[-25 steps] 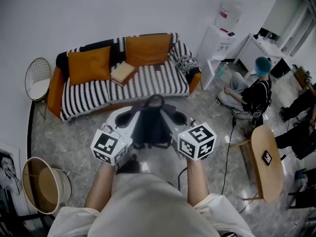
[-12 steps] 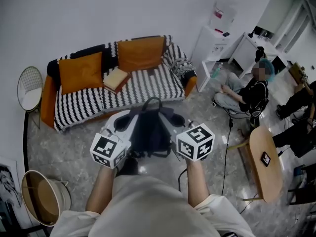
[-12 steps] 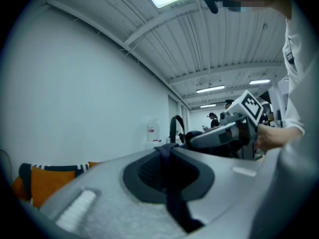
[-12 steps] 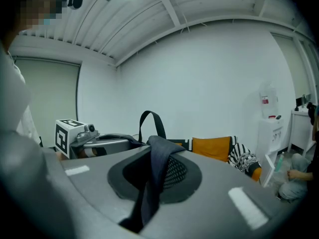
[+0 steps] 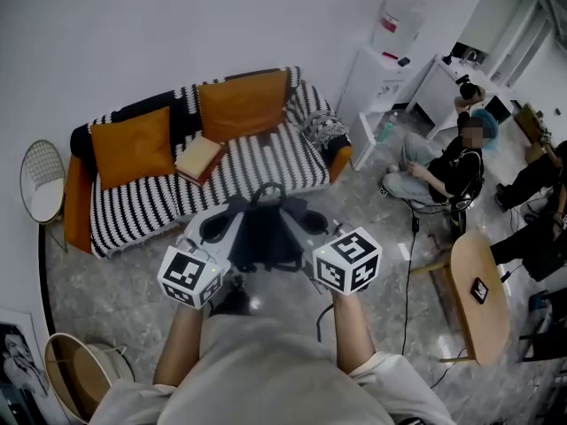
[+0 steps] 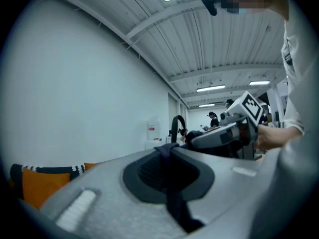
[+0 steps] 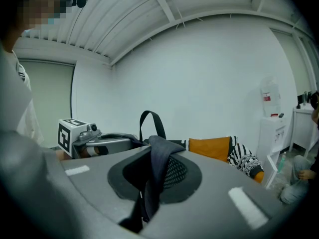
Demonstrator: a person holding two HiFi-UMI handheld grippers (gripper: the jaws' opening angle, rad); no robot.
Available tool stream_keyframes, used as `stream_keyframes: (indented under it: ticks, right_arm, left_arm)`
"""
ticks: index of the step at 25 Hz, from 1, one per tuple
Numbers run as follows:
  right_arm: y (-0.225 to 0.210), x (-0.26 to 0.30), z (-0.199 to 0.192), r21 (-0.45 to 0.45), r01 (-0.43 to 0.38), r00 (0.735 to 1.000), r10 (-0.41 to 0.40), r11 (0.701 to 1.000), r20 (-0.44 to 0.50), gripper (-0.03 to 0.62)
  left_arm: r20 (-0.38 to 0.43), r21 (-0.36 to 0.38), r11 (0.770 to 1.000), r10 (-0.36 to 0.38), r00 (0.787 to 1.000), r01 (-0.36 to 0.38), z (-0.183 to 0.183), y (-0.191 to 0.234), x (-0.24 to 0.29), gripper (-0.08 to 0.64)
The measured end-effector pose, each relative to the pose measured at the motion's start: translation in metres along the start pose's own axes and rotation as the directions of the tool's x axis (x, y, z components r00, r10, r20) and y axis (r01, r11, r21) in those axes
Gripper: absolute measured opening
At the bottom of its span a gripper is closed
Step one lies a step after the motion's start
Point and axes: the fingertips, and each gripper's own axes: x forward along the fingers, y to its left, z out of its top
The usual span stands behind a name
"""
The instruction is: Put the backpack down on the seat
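Note:
A dark backpack (image 5: 266, 235) hangs in the air between my two grippers, top handle (image 5: 268, 189) pointing at the sofa. My left gripper (image 5: 221, 228) is shut on its left shoulder strap (image 6: 172, 193), which runs across the jaws in the left gripper view. My right gripper (image 5: 310, 224) is shut on the right strap (image 7: 149, 183), which drapes over its jaws. The black-and-white striped sofa (image 5: 266, 162) with two orange cushions (image 5: 130, 144) stands just beyond the backpack, its seat low and ahead. The backpack is apart from the seat.
A tan book-like pad (image 5: 198, 158) lies on the sofa seat, left of middle. A wire chair (image 5: 42, 193) stands left of the sofa, a round basket (image 5: 75, 383) at near left. A person sits on the floor (image 5: 447, 171) at right, by a wooden table (image 5: 478, 295) and white cabinet (image 5: 376, 78).
The sofa has slid left and a little lower in the head view as the person moves. Both grippers still hold the backpack straps the same way.

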Motion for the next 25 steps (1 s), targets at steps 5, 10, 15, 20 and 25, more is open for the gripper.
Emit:
stream_keyframes:
  ticks: [5, 10, 15, 20, 25]
  right_arm:
    - [-0.033, 0.036, 0.022, 0.010, 0.016, 1.000, -0.016, 1.000, 0.001, 0.023]
    - [-0.066, 0.069, 0.045, 0.019, 0.038, 0.999, -0.039, 0.999, 0.012, 0.023]
    - [-0.094, 0.100, 0.060, 0.035, 0.056, 0.998, -0.057, 0.998, 0.015, 0.023]
    - [-0.119, 0.134, 0.068, 0.052, 0.069, 0.998, -0.070, 0.996, 0.006, 0.023]
    - [-0.141, 0.167, 0.076, 0.059, 0.083, 0.997, -0.083, 0.995, 0.003, 0.023]
  left_arm:
    - [-0.003, 0.000, 1.000, -0.015, 1.000, 0.015, 0.009, 0.043, 0.035, 0.003]
    - [-0.004, 0.007, 0.999, -0.039, 0.999, 0.039, 0.020, 0.082, 0.070, 0.003]
    - [-0.011, 0.015, 0.998, -0.061, 0.998, 0.062, 0.024, 0.115, 0.098, 0.003]
    - [-0.021, 0.003, 0.997, -0.079, 0.997, 0.079, 0.021, 0.152, 0.122, 0.003]
    - [-0.028, -0.004, 0.995, -0.095, 0.995, 0.095, 0.017, 0.187, 0.145, 0.003]
